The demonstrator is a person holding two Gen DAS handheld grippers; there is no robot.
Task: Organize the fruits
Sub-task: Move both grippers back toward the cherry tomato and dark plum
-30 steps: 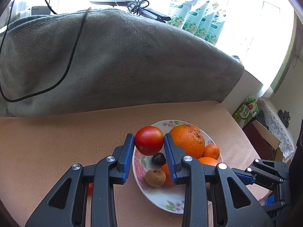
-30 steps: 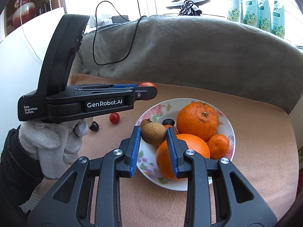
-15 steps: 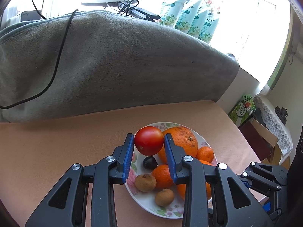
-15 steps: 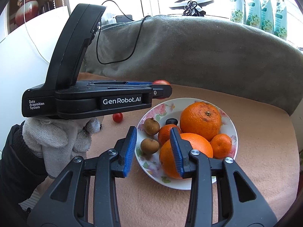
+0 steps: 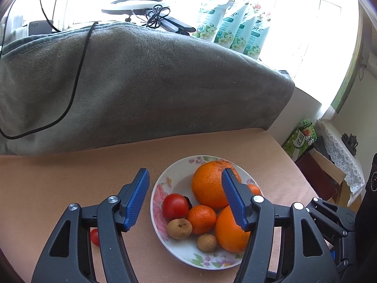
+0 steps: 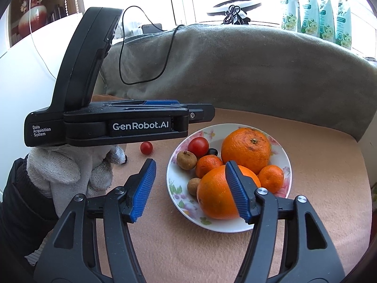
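Observation:
A floral plate (image 5: 162, 184) (image 6: 286, 158) on the tan cloth holds two big oranges (image 5: 209, 184) (image 6: 216, 195), small tangerines (image 5: 201, 219), two brown longans (image 5: 179, 228), a dark fruit and a red tomato (image 5: 174, 206) (image 6: 198, 146). My left gripper (image 5: 185, 198) is open and empty above the plate's left side. My right gripper (image 6: 190, 188) is open and empty, hovering over the plate's near edge. A small red cherry tomato (image 6: 146, 147) (image 5: 94, 236) lies on the cloth left of the plate.
A grey blanket-covered mound (image 5: 141, 82) rises behind the cloth, with a black cable (image 5: 77, 75) over it. Green-white pouches (image 5: 231, 33) and a ring light stand at the window. The table's right edge drops to boxes (image 5: 304, 139).
My left gripper let go of the red tomato, which now rests in the plate, and its jaws opened wide. My right gripper dropped a longan into the plate, opened wider and pulled back.

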